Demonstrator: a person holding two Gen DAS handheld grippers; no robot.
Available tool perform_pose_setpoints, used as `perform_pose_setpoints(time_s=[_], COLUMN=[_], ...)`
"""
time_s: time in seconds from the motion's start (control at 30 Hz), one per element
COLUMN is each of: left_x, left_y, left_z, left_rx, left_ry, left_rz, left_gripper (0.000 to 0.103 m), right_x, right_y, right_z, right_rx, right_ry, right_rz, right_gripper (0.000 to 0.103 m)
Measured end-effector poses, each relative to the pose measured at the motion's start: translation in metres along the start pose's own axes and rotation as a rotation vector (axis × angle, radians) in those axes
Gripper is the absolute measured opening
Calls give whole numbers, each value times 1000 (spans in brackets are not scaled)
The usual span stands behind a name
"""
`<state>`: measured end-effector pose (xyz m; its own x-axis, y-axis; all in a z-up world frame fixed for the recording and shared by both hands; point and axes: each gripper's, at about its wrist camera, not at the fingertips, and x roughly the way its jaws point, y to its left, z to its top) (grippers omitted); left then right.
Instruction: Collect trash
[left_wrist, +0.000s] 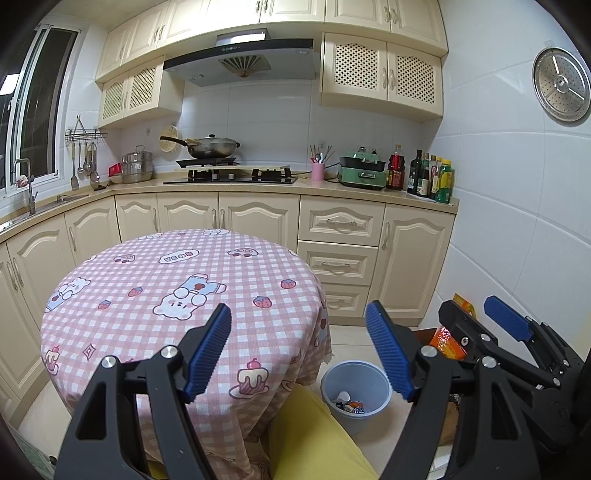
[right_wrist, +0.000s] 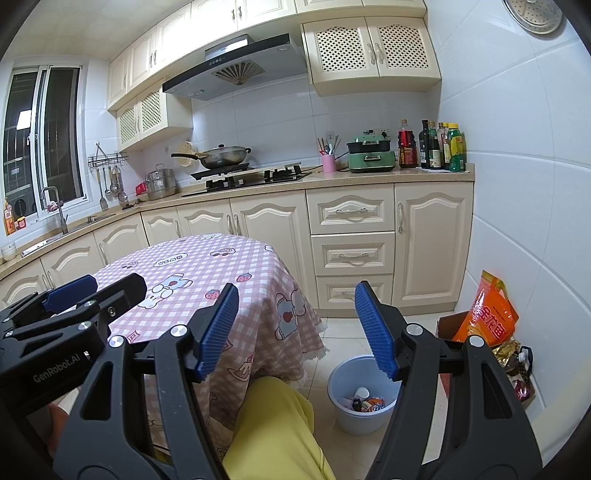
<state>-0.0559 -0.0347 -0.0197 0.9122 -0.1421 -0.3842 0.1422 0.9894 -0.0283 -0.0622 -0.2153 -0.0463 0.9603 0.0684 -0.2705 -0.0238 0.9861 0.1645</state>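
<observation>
A blue trash bin (left_wrist: 354, 395) stands on the floor right of the table, with several bits of trash inside; it also shows in the right wrist view (right_wrist: 360, 398). The round table with a pink checked cloth (left_wrist: 155, 295) (right_wrist: 207, 273) carries no loose objects in view. My left gripper (left_wrist: 299, 350) is open and empty, held above the table's near right edge. My right gripper (right_wrist: 297, 328) is open and empty, held over the gap between table and bin. Each gripper shows in the other's view: the right one (left_wrist: 480, 325), the left one (right_wrist: 92, 291).
A person's yellow-trousered leg (right_wrist: 273, 432) is below the grippers. An orange bag (right_wrist: 487, 314) and a cardboard box stand by the right wall. Cream cabinets (right_wrist: 351, 236) and a counter with stove, wok and bottles run behind the table.
</observation>
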Motion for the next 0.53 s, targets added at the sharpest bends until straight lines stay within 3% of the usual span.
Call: perform_pose_setpoints(time_s=[0.53], left_x=[3], left_y=[-2], left_z=[-3], left_rx=[-17], left_ry=[10], left_rz=[8], left_gripper=[76], right_x=[2], right_y=[-3], right_z=[-3], right_rx=[-1], right_ry=[11], right_rz=[1], right_gripper=[67])
